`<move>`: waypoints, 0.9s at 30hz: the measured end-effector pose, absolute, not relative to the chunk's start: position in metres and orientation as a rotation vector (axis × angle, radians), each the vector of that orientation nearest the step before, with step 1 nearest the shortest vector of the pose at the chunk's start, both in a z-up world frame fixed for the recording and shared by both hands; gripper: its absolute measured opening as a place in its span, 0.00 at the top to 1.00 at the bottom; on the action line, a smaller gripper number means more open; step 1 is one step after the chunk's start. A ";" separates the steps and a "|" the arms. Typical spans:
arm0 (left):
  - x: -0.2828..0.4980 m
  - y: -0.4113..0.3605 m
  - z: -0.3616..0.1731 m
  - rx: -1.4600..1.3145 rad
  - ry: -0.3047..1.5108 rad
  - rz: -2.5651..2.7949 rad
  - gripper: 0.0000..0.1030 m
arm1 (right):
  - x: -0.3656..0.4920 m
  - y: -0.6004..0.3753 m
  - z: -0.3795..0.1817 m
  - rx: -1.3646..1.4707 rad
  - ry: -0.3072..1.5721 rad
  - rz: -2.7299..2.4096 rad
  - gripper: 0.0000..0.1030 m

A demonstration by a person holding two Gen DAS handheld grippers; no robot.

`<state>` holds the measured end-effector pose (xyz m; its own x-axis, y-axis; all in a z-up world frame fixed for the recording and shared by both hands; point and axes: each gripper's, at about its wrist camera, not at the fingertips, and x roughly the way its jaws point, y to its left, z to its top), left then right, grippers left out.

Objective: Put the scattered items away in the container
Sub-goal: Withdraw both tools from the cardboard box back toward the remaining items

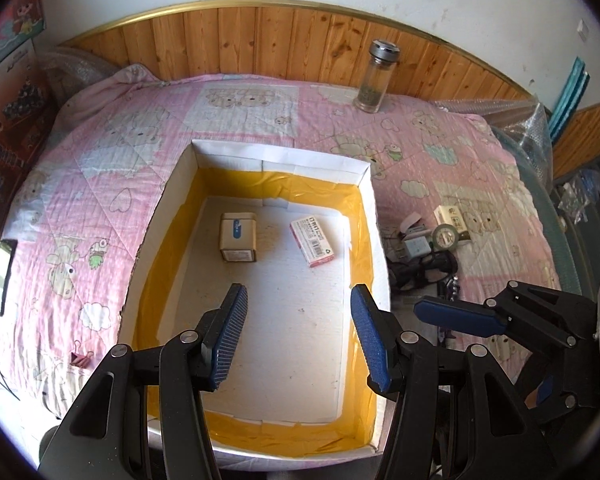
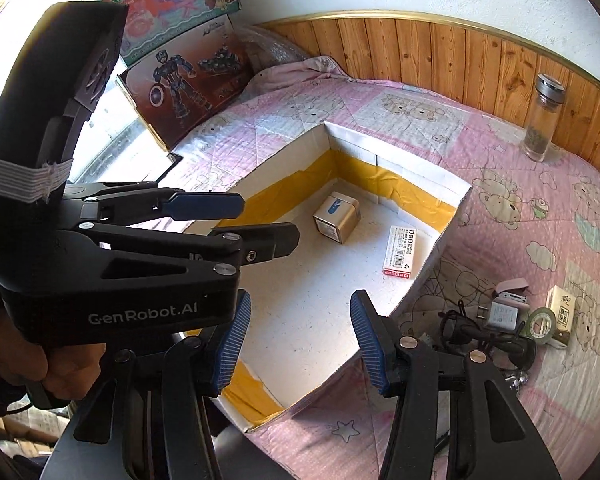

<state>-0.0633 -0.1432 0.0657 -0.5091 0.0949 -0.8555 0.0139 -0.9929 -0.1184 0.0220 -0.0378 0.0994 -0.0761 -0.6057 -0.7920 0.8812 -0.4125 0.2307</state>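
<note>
A: Report the scene from left to right.

B: A pink binder clip [image 1: 79, 359] lies on the pink quilt [image 1: 112, 184], just beside the left wall of the open white box [image 1: 168, 196]. Inside the box, a tan carton [image 1: 238, 237] sits left of a pink-and-white packet [image 1: 313, 241]; the two are apart, both on the floor of the box.

A: Gripper status?

B: The left gripper [image 1: 300, 340] hangs over the box interior, jaws spread wide, nothing between them. The right gripper [image 2: 300, 340] is also released and empty, above the box's near right corner.

A: Remaining loose items?

B: To the right of the box: a black cable [image 2: 480, 334], a white charger plug [image 2: 502, 314], a roll of green tape [image 2: 542, 326] and a small cream box [image 2: 562, 312], clustered together on the quilt. A glass bottle [image 2: 542, 118] stands upright, well apart, near the wooden wall panelling [image 2: 440, 52].
</note>
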 end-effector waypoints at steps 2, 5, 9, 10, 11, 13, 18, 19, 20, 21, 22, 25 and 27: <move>-0.055 -0.141 0.071 -1.510 -0.167 2.692 0.45 | 0.028 -0.028 0.106 1.021 0.341 -1.731 0.50; -0.042 -0.138 0.077 -1.478 -0.175 2.703 0.45 | 0.035 -0.013 0.110 0.991 0.270 -1.739 0.53; -0.026 -0.132 0.081 -1.445 -0.187 2.711 0.45 | 0.044 0.008 0.111 0.957 0.192 -1.757 0.59; -0.022 -0.130 0.082 -1.436 -0.189 2.707 0.45 | 0.046 0.013 0.111 0.952 0.175 -1.762 0.60; -0.018 -0.127 0.082 -1.431 -0.182 2.706 0.45 | 0.047 0.018 0.110 0.948 0.159 -1.764 0.61; -0.010 -0.123 0.082 -1.423 -0.178 2.710 0.45 | 0.051 0.028 0.109 0.936 0.131 -1.772 0.63; 0.004 -0.109 0.078 -1.410 -0.203 2.682 0.45 | 0.059 0.053 0.106 0.908 0.057 -1.788 0.67; 0.006 -0.105 0.077 -1.409 -0.203 2.681 0.45 | 0.060 0.059 0.105 0.903 0.046 -1.792 0.67; 0.008 -0.101 0.076 -1.408 -0.203 2.673 0.45 | 0.062 0.064 0.104 0.899 0.038 -1.793 0.67; 0.009 -0.096 0.074 -1.404 -0.208 2.656 0.45 | 0.062 0.068 0.103 0.896 0.032 -1.800 0.68; 0.011 -0.091 0.073 -1.401 -0.212 2.644 0.45 | 0.063 0.073 0.102 0.894 0.024 -1.808 0.68; 0.014 -0.075 0.071 -1.391 -0.205 2.610 0.45 | 0.060 0.089 0.097 0.907 -0.014 -1.821 0.68; 0.014 -0.065 0.069 -1.388 -0.191 2.594 0.45 | 0.057 0.099 0.092 0.926 -0.037 -1.828 0.69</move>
<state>0.0139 -0.0646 0.0694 -0.5420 0.2295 -0.8084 -0.1088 -0.9730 -0.2033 0.0571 0.0988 0.0920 -0.1627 -0.8037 -0.5724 0.7796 -0.4603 0.4246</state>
